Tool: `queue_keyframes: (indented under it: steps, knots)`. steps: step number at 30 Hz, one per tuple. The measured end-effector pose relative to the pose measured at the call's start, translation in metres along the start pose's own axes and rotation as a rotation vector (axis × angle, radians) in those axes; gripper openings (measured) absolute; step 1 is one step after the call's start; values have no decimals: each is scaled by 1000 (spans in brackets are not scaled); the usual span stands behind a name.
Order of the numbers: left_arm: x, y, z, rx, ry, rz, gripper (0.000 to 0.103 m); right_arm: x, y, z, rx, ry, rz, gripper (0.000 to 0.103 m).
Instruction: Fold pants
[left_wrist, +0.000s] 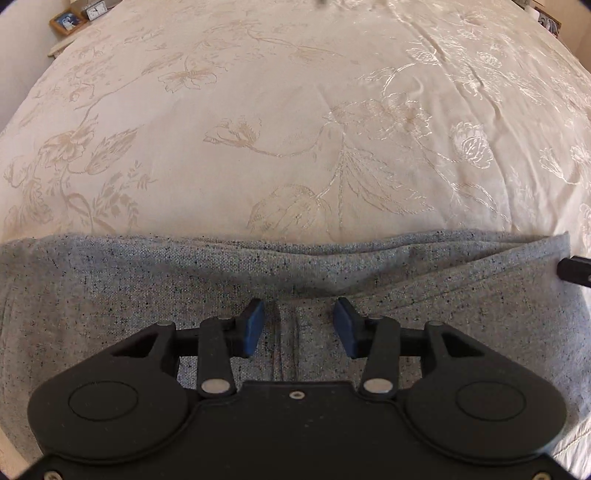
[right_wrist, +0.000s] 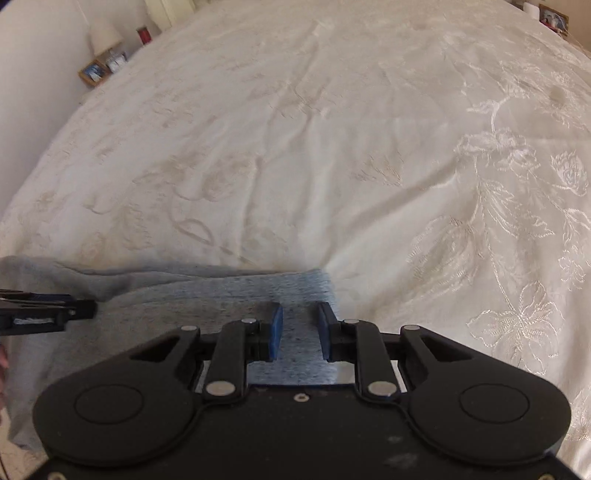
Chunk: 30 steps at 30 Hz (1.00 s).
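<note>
Lying along the near edge of the bed (left_wrist: 295, 129), the pants (left_wrist: 147, 280) are grey knit, already doubled into a long band. I judge them soft, light and limp, so a layer can slip out when lifted; it is better to take all layers together at the corners. The left tongs (left_wrist: 299, 328) are spread above the middle of the band, pinching nothing. The right tongs (right_wrist: 299, 330) are also spread, over the end at 3 o'clock. No containers are visible; a photo frame (right_wrist: 94, 72) stands at 11 o'clock.
</note>
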<state>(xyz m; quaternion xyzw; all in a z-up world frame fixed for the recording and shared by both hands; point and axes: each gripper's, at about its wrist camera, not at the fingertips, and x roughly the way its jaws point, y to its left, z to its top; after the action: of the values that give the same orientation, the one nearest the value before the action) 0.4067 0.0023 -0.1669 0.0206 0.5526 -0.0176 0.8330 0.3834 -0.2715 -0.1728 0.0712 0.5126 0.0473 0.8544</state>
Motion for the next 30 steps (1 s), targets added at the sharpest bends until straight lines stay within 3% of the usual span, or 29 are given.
queue_keyframes:
  steps: [3, 8, 14, 18, 21, 25, 30]
  knots:
    - [4, 7, 5, -37, 3, -4, 54, 7, -6, -2, 30, 9, -4, 25]
    - [-8, 10, 13, -81, 3, 29, 49, -21, -4, -11, 9, -31, -4, 26]
    - [-62, 4, -25, -88, -70, 39, 48, -80, -9, -41, 73, -109, 90, 26]
    - [-62, -7, -56, -109, -3, 34, 48, -109, -7, -66, 81, -114, 124, 26]
    - [-46, -14, -76, -110, 81, 70, 49, -127, -5, -82, 90, -101, 151, 26]
    - [-54, -12, -73, -173, 84, 79, 49, -147, 3, -97, 71, -104, 174, 26]
    - [-106, -7, -74, -237, 15, 92, 48, -171, 6, -110, 65, -119, 200, 27]
